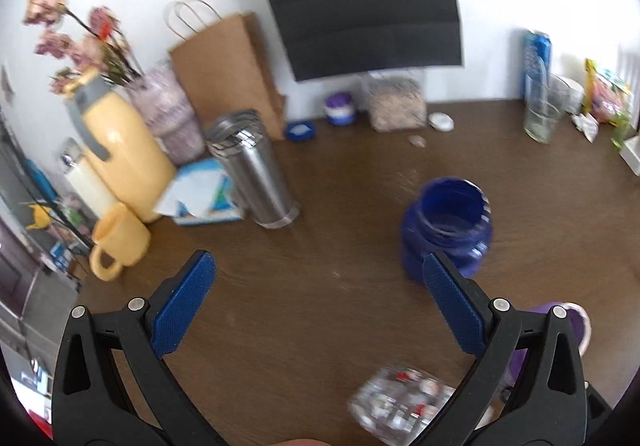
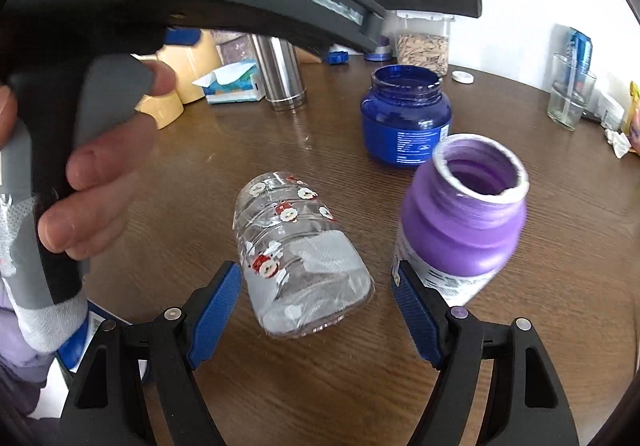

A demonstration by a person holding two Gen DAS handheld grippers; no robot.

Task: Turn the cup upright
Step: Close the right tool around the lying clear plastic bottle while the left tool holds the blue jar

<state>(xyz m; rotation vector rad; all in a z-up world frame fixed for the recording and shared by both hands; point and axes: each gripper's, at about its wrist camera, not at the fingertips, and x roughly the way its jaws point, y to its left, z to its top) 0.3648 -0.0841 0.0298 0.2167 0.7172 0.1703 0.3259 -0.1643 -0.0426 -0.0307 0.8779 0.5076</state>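
Lying on its side mid-worktop (image 2: 320, 386), the clear cup (image 2: 298, 254) printed with small red-and-white figures sits between the spread fingers of the right hand-held gripper (image 2: 316, 310). The left hand-held gripper (image 1: 318, 286) hovers open, empty. Its side lettering is too blurred to read.

The bench (image 2: 320, 386) is dark brown wood. On it a clear cup (image 2: 300, 258) with red and white pictures lies on its side. Just beside it stands a purple jar (image 2: 460, 222), and behind that a blue jar (image 2: 406, 118), both with open mouths. Farther back stand a steel flask (image 2: 282, 74), a tissue box (image 2: 232, 84), a glass (image 2: 570, 98) and a white lid (image 2: 463, 77).
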